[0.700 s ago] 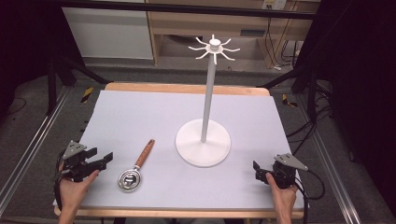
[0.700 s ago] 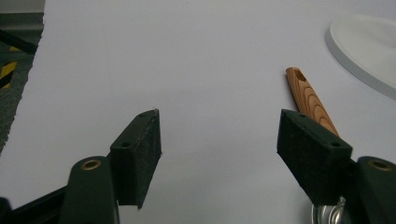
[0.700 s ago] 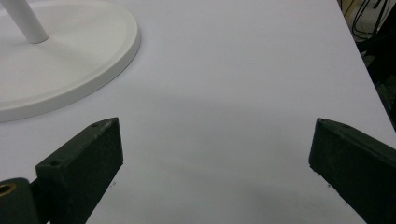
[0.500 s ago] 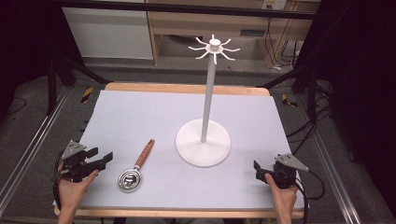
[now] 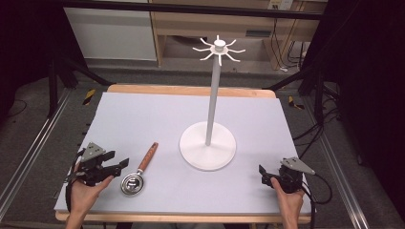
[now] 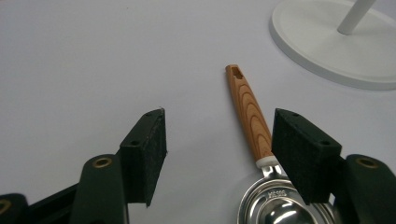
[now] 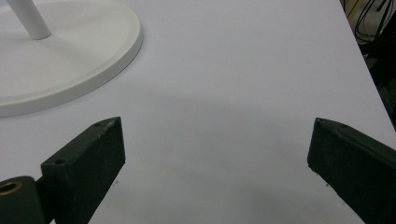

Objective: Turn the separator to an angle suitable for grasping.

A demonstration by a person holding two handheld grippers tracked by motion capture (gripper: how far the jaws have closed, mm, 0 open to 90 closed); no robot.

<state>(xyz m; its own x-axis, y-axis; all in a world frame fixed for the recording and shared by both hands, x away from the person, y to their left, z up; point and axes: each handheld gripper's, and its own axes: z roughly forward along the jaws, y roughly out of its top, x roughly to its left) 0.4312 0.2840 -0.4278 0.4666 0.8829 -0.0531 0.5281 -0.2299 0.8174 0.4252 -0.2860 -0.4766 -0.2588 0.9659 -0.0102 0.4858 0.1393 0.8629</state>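
Left tongs [image 6: 219, 140] spread, measuring scoop [image 6: 275, 205] just beside, stamped writing on it illegible; right tongs [image 7: 215, 154] spread over bare tabletop [image 7: 233, 70].

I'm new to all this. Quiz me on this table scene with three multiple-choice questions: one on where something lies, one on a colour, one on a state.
1. Where does the measuring spoon lie?
A. left of the white stand
B. hanging from the stand's hooks
C. right of the stand

2. What colour is the spoon's handle?
A. black
B. brown wood
C. blue

3. How is the left hand-held gripper?
A. shut on the spoon
B. open, holding nothing
C. shut on the stand

Answers: 1 A, the high view shows it flat on the table left of the stand's base. 2 B, wood grain shows. 3 B, its jaws stand apart, gripping nothing.
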